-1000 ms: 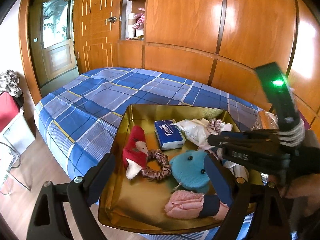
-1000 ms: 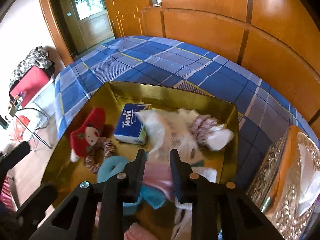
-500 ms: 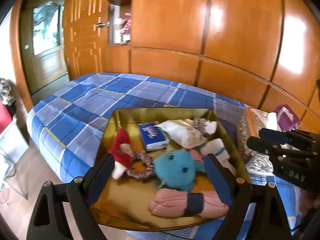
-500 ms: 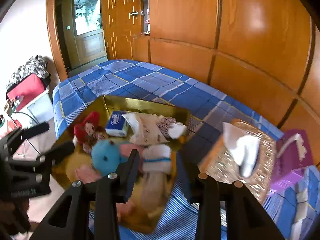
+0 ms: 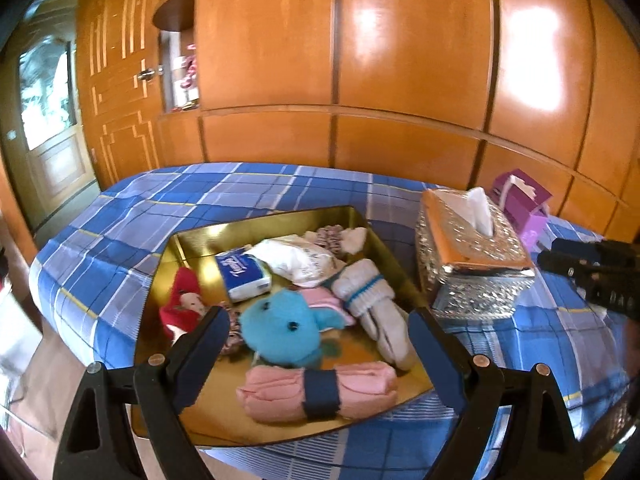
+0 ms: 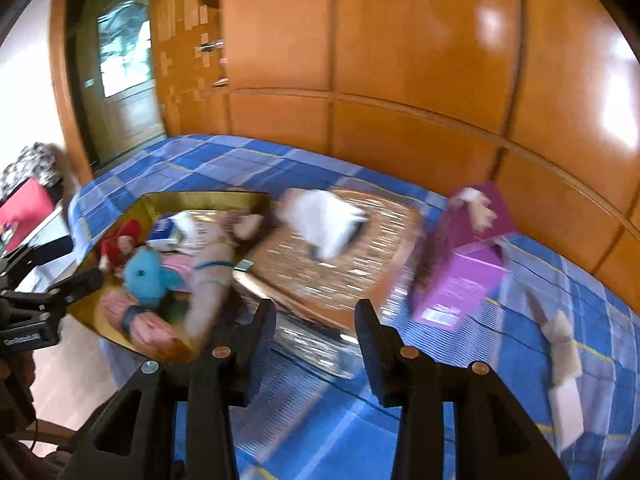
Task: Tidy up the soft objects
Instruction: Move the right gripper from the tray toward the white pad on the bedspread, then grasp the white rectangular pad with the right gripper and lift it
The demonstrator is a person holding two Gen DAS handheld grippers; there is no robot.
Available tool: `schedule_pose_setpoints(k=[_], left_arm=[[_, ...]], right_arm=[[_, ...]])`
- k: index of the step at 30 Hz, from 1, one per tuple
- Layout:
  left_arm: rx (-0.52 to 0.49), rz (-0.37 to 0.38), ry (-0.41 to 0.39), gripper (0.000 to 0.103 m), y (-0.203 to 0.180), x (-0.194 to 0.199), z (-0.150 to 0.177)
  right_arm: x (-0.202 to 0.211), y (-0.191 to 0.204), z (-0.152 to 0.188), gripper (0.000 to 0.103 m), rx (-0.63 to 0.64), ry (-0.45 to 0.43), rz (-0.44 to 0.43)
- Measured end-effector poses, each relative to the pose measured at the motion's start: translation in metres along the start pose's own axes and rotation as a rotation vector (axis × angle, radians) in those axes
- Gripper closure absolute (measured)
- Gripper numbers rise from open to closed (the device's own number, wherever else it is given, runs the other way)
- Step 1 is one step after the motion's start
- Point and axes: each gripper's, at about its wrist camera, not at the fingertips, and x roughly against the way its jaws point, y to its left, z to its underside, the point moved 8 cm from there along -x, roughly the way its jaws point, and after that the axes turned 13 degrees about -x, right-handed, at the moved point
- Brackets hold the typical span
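Both grippers empty over the bed, soft items sitting in the gold tray.

Left gripper [image 5: 316,340] spread wide, nothing between the fingers, hanging over the near end of the gold tray [image 5: 280,224] on the blue plaid bed [image 5: 224,188]. In the tray: blue plush [image 5: 280,332], pink rolled cloth [image 5: 320,394] with a dark band, white socks [image 5: 376,312], red doll [image 5: 180,300], tissue pack [image 5: 244,272], white bag [image 5: 296,258]. Right gripper [image 6: 316,320] partly apart, its jaws have just been opening, nothing in them; it sits above the silver tissue box [image 6: 340,256] beside the tray. Purple box [image 6: 468,276] further right. Right view is motion-blurred.
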Motion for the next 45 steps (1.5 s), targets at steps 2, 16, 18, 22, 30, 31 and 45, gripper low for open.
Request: schedule_pose_setpoints(k=[2,16,18,22,30,31,45], left_arm=[[-0.014,0.014,0.002,0.012,-0.007,0.0,0.0],[-0.117,0.109,0.002,0.012,-0.052,0.002,-0.005],[-0.136,0.129,0.001,0.012,-0.061,0.002,-0.007],[-0.183,0.17,-0.009,0.012,-0.081,0.005,-0.014],[-0.302,0.257,-0.025,0.012,-0.134,0.009,-0.032],[-0.314,0.264,-0.026,0.012,-0.14,0.009,-0.034],[-0.452,0.506,0.004,0.014,-0.261,0.002,-0.067]], right_arm=[[0.005,-0.024,-0.001,0.062,-0.051,-0.007,0.033],[0.049,-0.202,-0.011,0.062,-0.45,-0.118,0.294],[0.059,-0.225,-0.013,0.062,-0.505,-0.144,0.333],[0.075,-0.272,-0.013,0.061,-0.609,-0.207,0.4],[0.079,-0.363,-0.01,0.057,-0.794,-0.298,0.512],[0.081,-0.368,-0.006,0.057,-0.814,-0.308,0.517],[0.079,-0.413,0.037,0.057,-1.184,-0.307,0.304]])
